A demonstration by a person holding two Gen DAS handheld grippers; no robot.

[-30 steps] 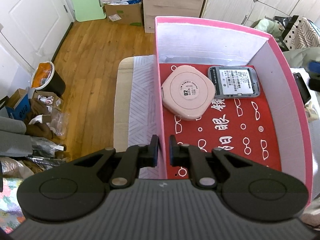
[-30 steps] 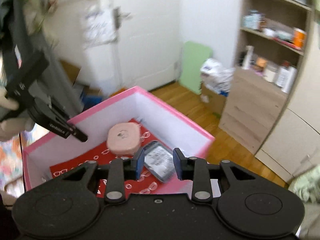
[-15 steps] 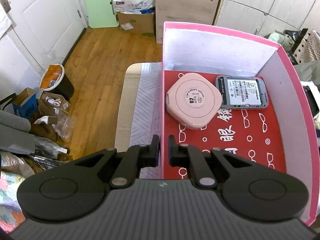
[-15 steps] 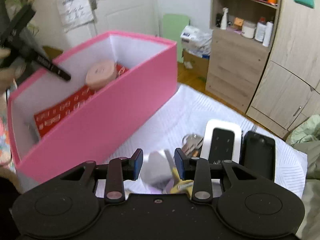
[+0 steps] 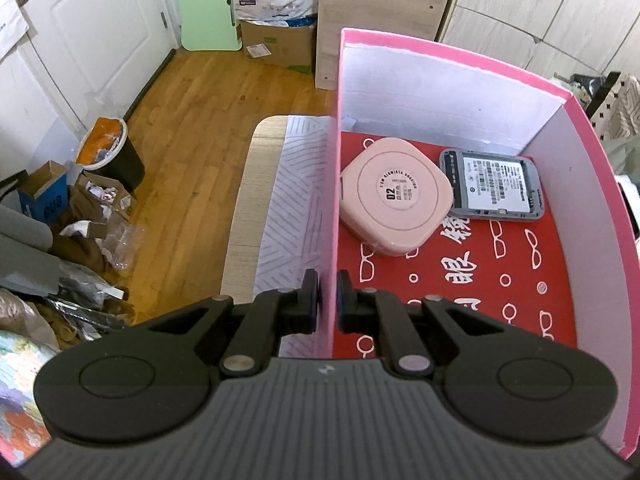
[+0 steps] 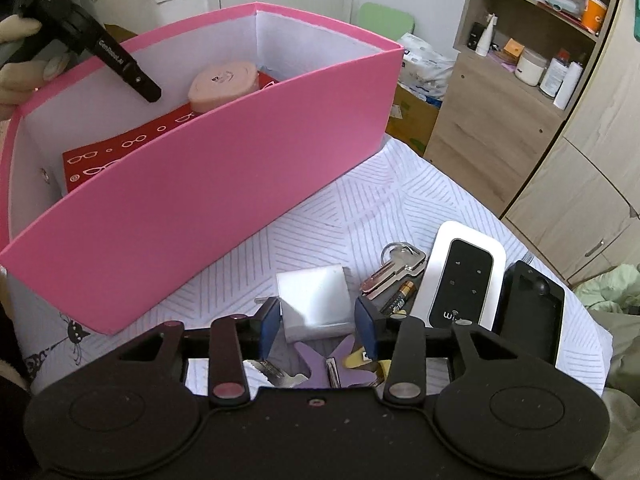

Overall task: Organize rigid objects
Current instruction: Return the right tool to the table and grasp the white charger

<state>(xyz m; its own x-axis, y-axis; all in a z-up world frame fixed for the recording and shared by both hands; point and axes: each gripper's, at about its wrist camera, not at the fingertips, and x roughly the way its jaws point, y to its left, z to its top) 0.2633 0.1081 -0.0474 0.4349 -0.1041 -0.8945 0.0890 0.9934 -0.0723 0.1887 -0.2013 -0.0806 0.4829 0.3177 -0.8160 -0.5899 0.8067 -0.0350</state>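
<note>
right gripper [image 6: 316, 326] sits wide open around the white charger block [image 6: 316, 304] on the bedspread [image 6: 360, 200], holding nothing, so i'd square up and squeeze its flat sides while left gripper [image 5: 328, 300] pinches the pink box [image 5: 334, 200] wall.

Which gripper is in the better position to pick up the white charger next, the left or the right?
Right. The right gripper is open with the white charger between its fingers, on the cloth beside the keys. The left gripper is clamped on the pink box wall.
</note>
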